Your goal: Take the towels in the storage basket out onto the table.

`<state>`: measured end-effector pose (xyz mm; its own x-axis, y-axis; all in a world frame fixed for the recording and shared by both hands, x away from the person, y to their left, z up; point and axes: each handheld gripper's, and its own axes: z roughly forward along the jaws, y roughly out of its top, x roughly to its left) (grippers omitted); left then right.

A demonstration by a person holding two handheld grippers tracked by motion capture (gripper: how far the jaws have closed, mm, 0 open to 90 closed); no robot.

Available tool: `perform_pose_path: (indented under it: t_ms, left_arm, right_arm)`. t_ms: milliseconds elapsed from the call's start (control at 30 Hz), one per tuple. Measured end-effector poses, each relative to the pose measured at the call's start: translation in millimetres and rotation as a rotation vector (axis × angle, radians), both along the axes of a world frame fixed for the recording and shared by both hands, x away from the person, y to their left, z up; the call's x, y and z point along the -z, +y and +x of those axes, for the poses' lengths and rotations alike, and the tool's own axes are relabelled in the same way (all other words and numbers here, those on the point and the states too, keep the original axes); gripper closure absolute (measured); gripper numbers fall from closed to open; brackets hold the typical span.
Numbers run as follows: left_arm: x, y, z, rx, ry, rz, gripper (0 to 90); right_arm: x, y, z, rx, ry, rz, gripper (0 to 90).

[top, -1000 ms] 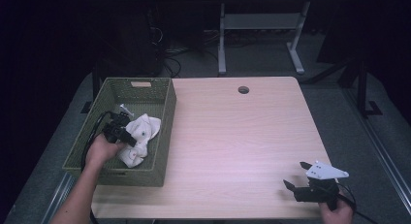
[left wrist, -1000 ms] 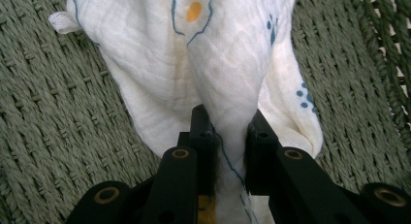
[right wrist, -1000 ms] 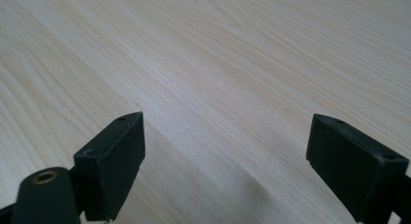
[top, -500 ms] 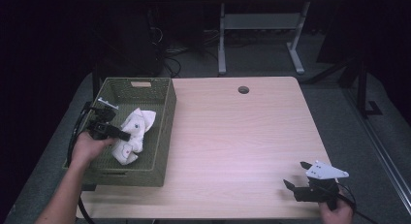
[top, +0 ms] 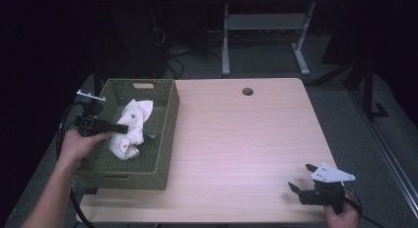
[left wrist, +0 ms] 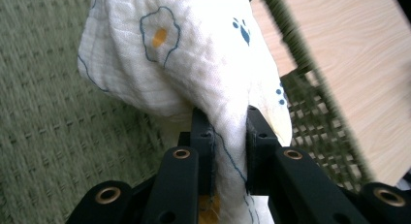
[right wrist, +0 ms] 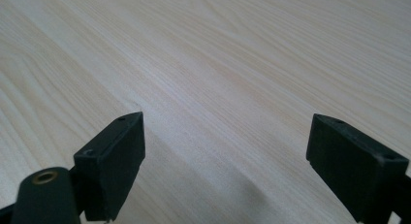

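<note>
A: From up top, the left hand-held gripper (top: pixel 117 128) is clamped on a white printed muslin cloth (top: pixel 132 130) inside the green woven basket (top: pixel 165 139). It could snag the rim.

B: Close up, it only pinches one fold (left wrist: pixel 228 136), so it might slip. The right hand-held gripper (right wrist: pixel 225 168) sits jaws apart over bare pale-wood bench (right wrist: pixel 242 64), plenty of room.

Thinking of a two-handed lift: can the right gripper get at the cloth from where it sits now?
Probably not without a long move. The right gripper sits open at the table's near right corner, while the cloth is in the green basket at the far left, pinched by the left gripper. The bare tabletop between them blocks nothing.
</note>
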<state>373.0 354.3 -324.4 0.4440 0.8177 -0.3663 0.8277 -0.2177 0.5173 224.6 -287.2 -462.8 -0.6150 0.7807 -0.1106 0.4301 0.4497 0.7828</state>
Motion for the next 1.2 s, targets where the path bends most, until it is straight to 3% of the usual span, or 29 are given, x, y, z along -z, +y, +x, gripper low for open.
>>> perform_pose_path:
  t_ms: [333,633,1200]
  left_arm:
    - [-27.3,-5.1,-2.3,0.022,-0.056,-0.067,78.1]
    - [-56.7,-25.1,-4.6,0.083,-0.107,-0.098,78.1]
    - [-96.9,-62.6,-5.5,0.172,-0.164,-0.103,78.0]
  right_arm:
    - [-0.5,0.1,0.1,0.002,0.0,0.001,13.5]
    - [-0.5,0.3,0.3,0.007,0.0,0.002,13.5]
    - [-1.1,-0.3,0.3,0.006,-0.003,0.007,13.5]
